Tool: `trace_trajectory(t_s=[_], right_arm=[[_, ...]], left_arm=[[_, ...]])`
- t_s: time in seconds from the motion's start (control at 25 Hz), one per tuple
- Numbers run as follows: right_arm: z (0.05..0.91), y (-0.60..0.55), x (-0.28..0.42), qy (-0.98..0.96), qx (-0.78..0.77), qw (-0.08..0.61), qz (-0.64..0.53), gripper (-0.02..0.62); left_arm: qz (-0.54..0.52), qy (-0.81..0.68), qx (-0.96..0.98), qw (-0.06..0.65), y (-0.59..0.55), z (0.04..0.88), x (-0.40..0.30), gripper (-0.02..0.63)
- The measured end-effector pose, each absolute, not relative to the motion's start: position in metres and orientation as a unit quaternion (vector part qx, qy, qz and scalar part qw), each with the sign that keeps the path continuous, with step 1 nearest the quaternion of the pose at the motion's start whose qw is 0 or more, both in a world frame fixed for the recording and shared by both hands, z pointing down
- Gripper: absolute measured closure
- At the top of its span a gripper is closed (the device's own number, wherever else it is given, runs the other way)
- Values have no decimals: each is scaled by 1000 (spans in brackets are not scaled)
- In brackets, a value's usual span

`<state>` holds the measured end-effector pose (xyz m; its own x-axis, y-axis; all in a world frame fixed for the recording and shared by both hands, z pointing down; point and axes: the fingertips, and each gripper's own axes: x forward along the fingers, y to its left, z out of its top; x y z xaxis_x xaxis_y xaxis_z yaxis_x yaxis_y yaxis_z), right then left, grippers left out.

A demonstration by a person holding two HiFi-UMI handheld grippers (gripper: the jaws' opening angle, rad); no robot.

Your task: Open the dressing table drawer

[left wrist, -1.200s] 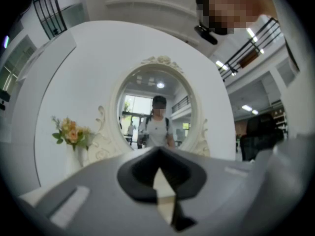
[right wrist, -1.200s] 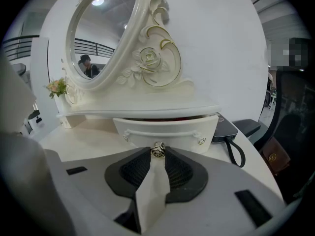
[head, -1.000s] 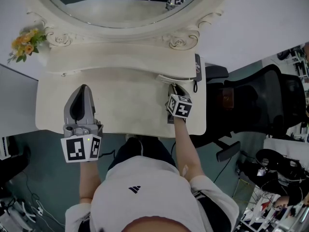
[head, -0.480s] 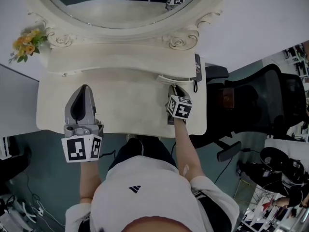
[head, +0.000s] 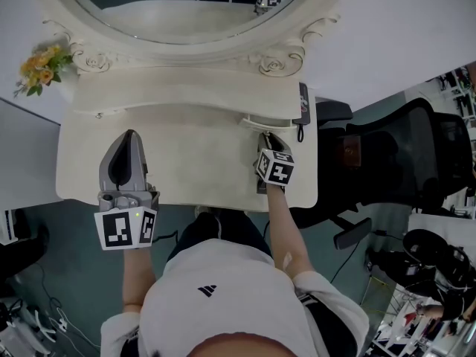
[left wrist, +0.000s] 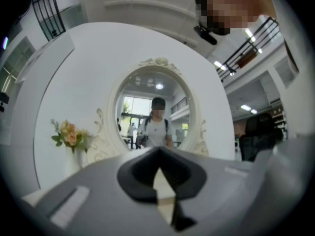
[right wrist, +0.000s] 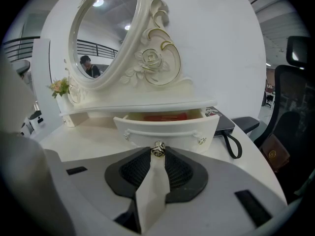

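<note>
Gripping side: the right gripper (right wrist: 158, 156) had its jaws drawn close together on the small metal knob (right wrist: 158, 149) of the drawer (right wrist: 167, 130), the pads pressing it from either side.
Drawer: it stood partly pulled out from under the raised shelf (right wrist: 147, 104) at the right end of the dressing table (head: 201, 166), its curved cream front facing the person. Something red (right wrist: 165, 116) showed inside, too hidden to name.
Right gripper's pose: it pointed down and forward at the drawer front, with its marker cube (head: 277, 167) above the table's front edge in the head view.
Left gripper: the left gripper (head: 130, 136) pointed level toward the mirror over the left half of the tabletop. Its jaws were closed tip to tip with nothing between them, well apart from the drawer.
Mirror: an oval mirror (head: 186, 10) in a carved cream frame rose behind the shelf and reflected the person.
Flowers: a small bunch of orange and yellow flowers (head: 41, 64) stood at the table's far left corner.
Right of the drawer: a dark flat case (right wrist: 227, 124) with a looped strap lay just beside it, near the table's edge.
Beyond the table: a black office chair (head: 420, 158) stood to the right on the floor.
</note>
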<state>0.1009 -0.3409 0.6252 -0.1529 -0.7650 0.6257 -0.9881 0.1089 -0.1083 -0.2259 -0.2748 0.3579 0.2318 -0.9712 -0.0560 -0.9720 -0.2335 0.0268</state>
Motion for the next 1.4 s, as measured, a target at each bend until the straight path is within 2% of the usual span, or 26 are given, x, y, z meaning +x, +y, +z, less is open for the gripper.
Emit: trace_trajectory(t_s=[1.4], right_arm=[[627,-296,97,-726,601,217,253,502]], left_arm=[[42,609,-792,20,-253,349,-220,598]])
